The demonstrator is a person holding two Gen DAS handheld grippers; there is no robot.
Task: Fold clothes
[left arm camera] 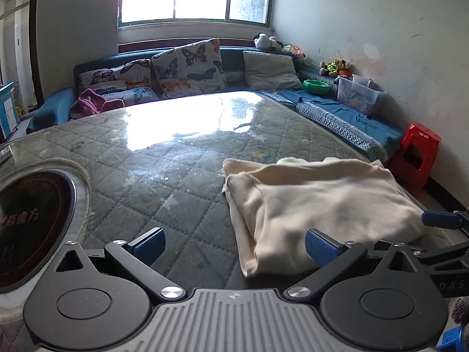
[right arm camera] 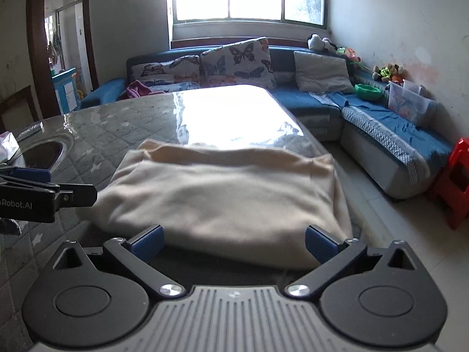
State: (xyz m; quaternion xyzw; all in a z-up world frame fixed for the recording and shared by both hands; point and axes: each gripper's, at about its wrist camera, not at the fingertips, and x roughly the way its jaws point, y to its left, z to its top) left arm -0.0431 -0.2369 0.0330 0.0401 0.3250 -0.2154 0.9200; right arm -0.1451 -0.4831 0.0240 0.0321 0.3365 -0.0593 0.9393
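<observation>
We've got the cream garment (right arm camera: 222, 193) folded into a chunky rectangle, lying flat on the desk (left arm camera: 164, 158) just ahead of the right tongs (right arm camera: 233, 243), off to the right of the left tongs (left arm camera: 234, 248).

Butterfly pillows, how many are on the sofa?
2. One butterfly pillow lies low at the sofa's left end; the other butterfly pillow stands propped beside it, under the window. More may hide behind the table.

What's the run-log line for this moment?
stage: fold appears done | cream garment folded on quilted table | left tongs open, empty, beside garment | right tongs open, empty, at near edge
</observation>
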